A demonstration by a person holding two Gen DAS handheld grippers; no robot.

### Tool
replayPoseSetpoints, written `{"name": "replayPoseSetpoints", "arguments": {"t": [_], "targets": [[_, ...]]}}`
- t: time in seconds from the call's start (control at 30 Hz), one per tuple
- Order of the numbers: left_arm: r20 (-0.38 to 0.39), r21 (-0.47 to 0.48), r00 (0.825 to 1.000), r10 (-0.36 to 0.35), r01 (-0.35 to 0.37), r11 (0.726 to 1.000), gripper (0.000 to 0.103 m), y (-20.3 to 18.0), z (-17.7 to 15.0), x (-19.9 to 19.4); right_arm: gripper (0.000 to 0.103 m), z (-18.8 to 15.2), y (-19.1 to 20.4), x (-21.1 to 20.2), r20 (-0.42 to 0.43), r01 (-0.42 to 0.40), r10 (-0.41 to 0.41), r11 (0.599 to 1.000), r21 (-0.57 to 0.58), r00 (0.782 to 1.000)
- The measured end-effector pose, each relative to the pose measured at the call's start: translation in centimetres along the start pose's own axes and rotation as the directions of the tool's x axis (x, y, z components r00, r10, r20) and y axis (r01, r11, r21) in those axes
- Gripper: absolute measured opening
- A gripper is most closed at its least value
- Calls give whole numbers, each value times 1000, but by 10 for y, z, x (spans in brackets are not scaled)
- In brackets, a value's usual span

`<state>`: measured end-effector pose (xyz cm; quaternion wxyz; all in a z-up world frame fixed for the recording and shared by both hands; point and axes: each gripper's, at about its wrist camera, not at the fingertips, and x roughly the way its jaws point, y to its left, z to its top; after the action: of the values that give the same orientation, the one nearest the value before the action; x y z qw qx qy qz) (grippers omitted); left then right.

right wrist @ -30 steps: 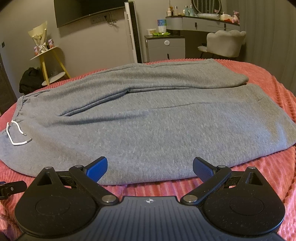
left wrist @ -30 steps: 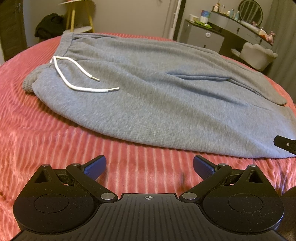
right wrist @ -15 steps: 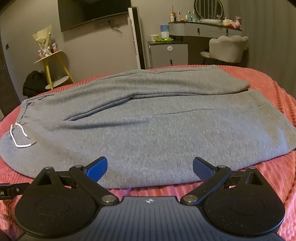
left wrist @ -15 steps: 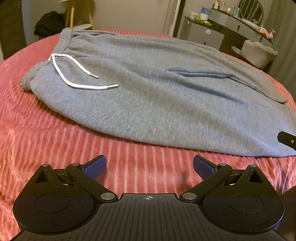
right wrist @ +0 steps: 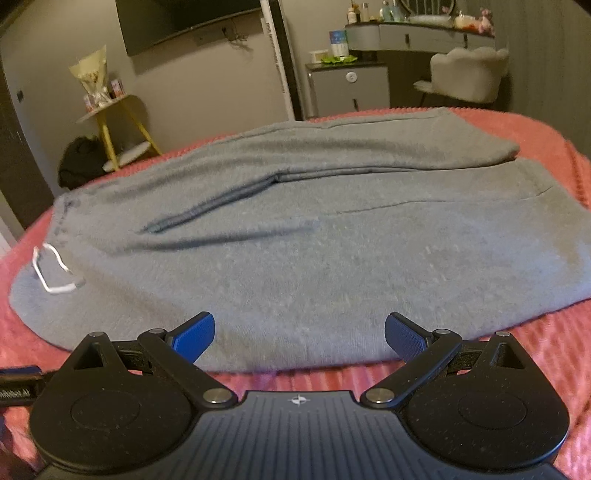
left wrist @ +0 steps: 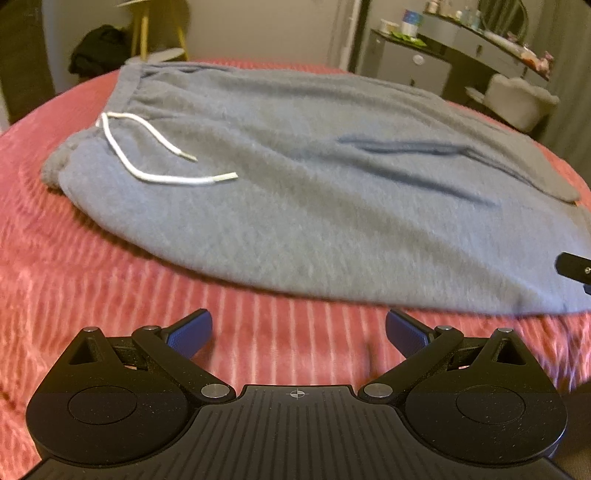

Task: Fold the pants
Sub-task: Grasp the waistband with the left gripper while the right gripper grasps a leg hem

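Grey sweatpants (left wrist: 295,184) (right wrist: 314,251) lie flat across a pink ribbed bedspread (left wrist: 92,288), waistband to the left, legs running right. A white drawstring (left wrist: 155,162) (right wrist: 55,273) rests on the waist end. My left gripper (left wrist: 299,332) hovers open over bare bedspread, just short of the pants' near edge. My right gripper (right wrist: 299,336) is open too, its blue fingertips over the near hem of the lower leg, nothing between them. A black part of the right gripper (left wrist: 574,266) shows at the right edge of the left wrist view.
Beyond the bed stand a yellow-legged side table (right wrist: 110,125), a dark bag (right wrist: 79,162) on the floor, a grey cabinet (right wrist: 349,88), a dressing table (right wrist: 424,33) and a pale chair (right wrist: 465,74). A dark screen (right wrist: 177,18) hangs on the wall.
Both grippers have drawn back and dipped a little, so the pants sit slightly farther up in each view. Jaws stay open. The pants have not moved.
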<state>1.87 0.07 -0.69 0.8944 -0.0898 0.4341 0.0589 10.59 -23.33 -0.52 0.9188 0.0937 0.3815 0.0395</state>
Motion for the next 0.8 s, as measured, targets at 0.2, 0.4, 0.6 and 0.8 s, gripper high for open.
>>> {"name": "replayPoseSetpoints", "arguments": {"t": [0.2,0.4,0.6,0.8], "targets": [[115,-167,992,59,-39,985,103,9,57,17,99,31,-36,38,44,88,-92,992,93,995],[159,-253,971,176,-132,958,103,23,109,84,99,51,-71,107,-60,144,-137,979,142,989],[216,-250,919,331,-276,928,103,54,107,125,99,51,-69,129,-65,171,-174,984,-38,983],[294,-236,886,360,-297,925,103,67,97,135,99,125,-55,138,-71,158,-167,981,-113,983]]}}
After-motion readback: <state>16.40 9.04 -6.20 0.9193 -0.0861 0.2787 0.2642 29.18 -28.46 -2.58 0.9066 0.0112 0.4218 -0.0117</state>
